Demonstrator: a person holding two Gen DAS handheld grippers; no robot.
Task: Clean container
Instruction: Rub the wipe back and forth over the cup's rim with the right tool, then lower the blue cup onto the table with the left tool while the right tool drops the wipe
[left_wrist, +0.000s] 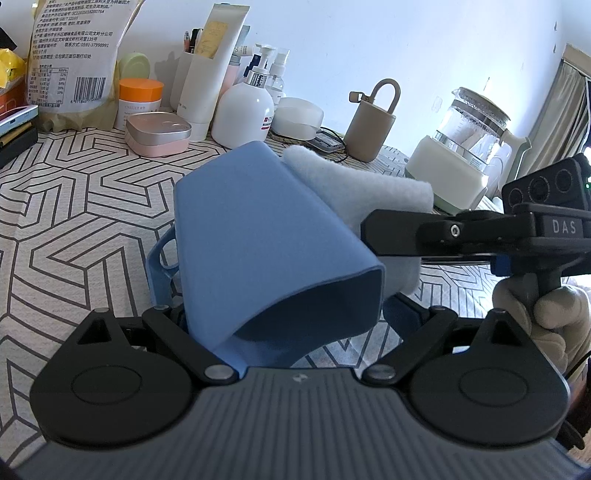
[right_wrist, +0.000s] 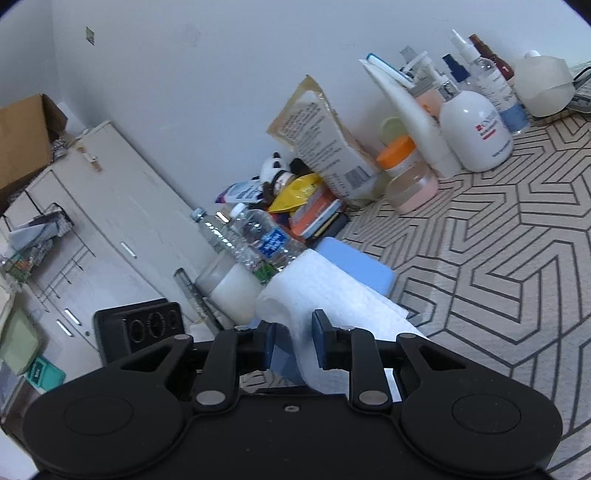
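A table w/ a grey geometric-line cloth (left_wrist: 85, 192) fills both views, clutter along the white wall at the top of each frame.

Nearest in the left wrist view, bottom centre, the left gripper (left_wrist: 291, 317) has its jaws fairly wide, w/ the wall of the blue container (left_wrist: 266, 236) caught by the left-hand finger near its open mouth; the exact contact is hidden, so the grip is only likely. The container lies tipped, mouth toward the camera, raised off the cloth, mid-frame. Its strap loop hangs at centre left.

Just behind, right of centre, the white cloth (left_wrist: 369, 192) presses against the container's far upper side. The right gripper (left_wrist: 373, 229) comes in from the right edge, jaws narrow and pinching that cloth; the right wrist view shows this closer up, the right gripper (right_wrist: 293, 339) w/ the white cloth (right_wrist: 325, 291) between its fingers and a corner of the blue container (right_wrist: 354, 266) beyond.

Farther back: pink tin (left_wrist: 159, 134), orange-lid jar (left_wrist: 140, 99), white pump bottle (left_wrist: 243, 110), glass kettle (left_wrist: 469, 147) at upper right.

Judged step: wiping the outside. To do it well, keep the left hold firm so the soft wall doesn't buckle, stroke along the wall w/ flat cloth contact, rotate the container btwn passes, then work the cloth into the mouth.
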